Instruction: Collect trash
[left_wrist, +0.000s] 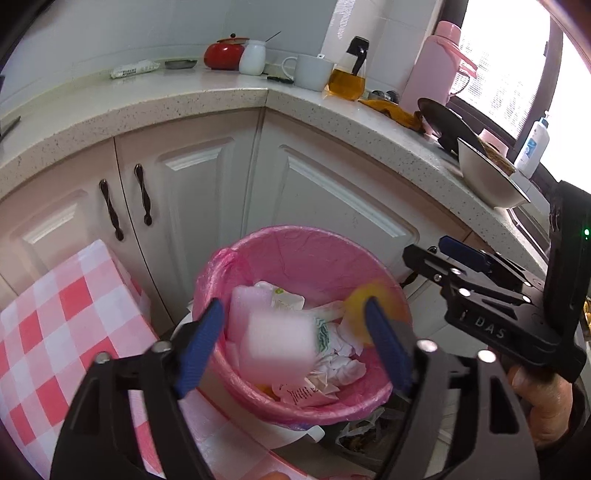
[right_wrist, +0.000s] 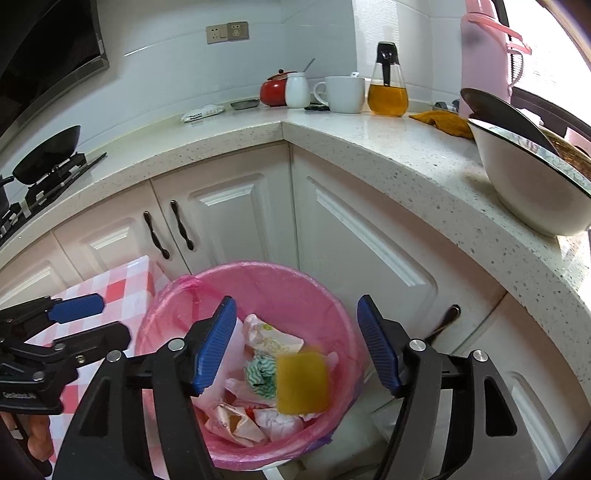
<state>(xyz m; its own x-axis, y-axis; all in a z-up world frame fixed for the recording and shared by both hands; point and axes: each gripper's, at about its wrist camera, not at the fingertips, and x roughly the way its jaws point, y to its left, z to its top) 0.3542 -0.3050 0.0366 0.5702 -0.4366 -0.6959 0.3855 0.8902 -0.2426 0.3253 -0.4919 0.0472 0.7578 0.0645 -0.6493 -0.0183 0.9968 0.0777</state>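
A bin with a pink liner stands on the floor by the corner cabinets and holds crumpled paper and wrappers. My left gripper is open above it; a blurred pale pink foam block is in the air between its fingers, touching neither. My right gripper is open above the bin too; a blurred yellow sponge is in the air below it, and also shows in the left wrist view. The right gripper appears in the left wrist view, the left in the right wrist view.
A red-and-white checked tablecloth lies left of the bin. The counter carries a white bowl, oil bottle, white mug, red pot and pink thermos. A wok sits on the stove.
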